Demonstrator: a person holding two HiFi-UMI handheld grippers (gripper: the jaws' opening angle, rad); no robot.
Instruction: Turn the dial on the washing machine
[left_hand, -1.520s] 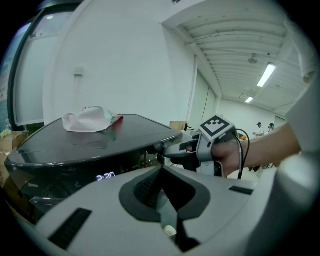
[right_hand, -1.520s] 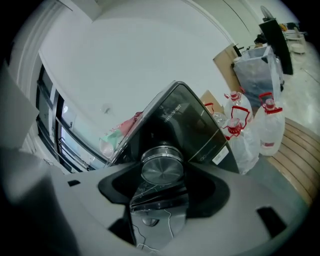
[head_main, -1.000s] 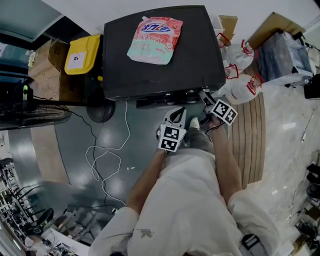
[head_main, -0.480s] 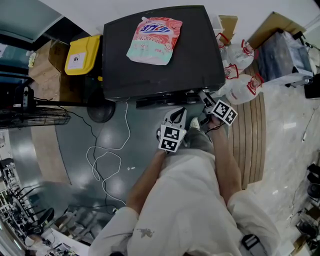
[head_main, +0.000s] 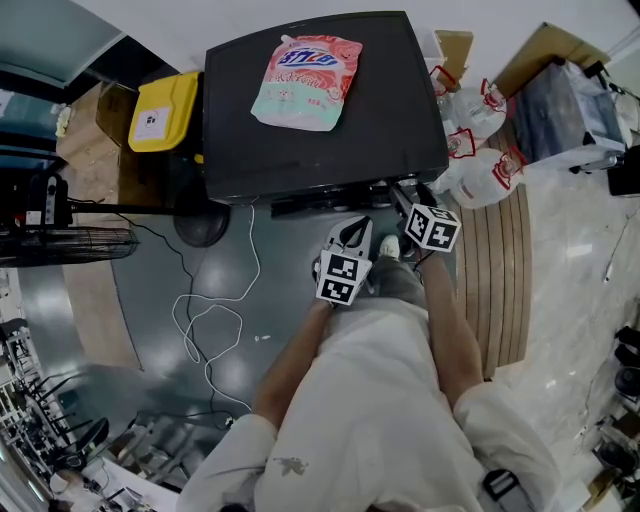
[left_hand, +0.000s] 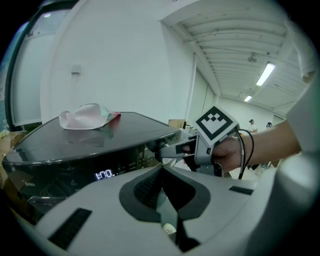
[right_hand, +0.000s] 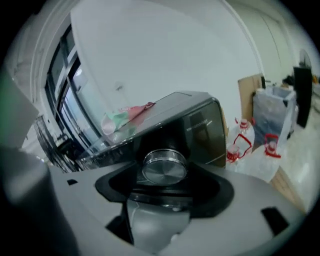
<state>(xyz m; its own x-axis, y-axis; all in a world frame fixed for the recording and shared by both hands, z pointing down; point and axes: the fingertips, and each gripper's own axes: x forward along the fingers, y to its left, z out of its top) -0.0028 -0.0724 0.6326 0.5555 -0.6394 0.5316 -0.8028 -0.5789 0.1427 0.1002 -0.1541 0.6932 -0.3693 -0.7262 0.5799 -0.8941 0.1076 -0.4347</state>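
The black washing machine (head_main: 320, 110) stands in front of me with its control panel (head_main: 330, 200) facing me. Its silver dial (right_hand: 164, 167) sits between the jaws of my right gripper (right_hand: 165, 186), which are opening around it; the pads no longer press on it. In the head view my right gripper (head_main: 402, 192) is at the panel's right end, and the dial is hidden behind it. My left gripper (head_main: 352, 230) hangs shut and holds nothing, a little below and left of the right one. The panel display (left_hand: 104, 174) glows 1:00.
A pink and green detergent pouch (head_main: 305, 80) lies on the machine's lid. A yellow bin (head_main: 165, 108) stands to its left and white bags with red handles (head_main: 480, 150) to its right. A white cable (head_main: 215, 310) trails across the grey floor.
My right gripper's marker cube has shifted a little to the left and turned at the panel. The left gripper has stayed where it was.
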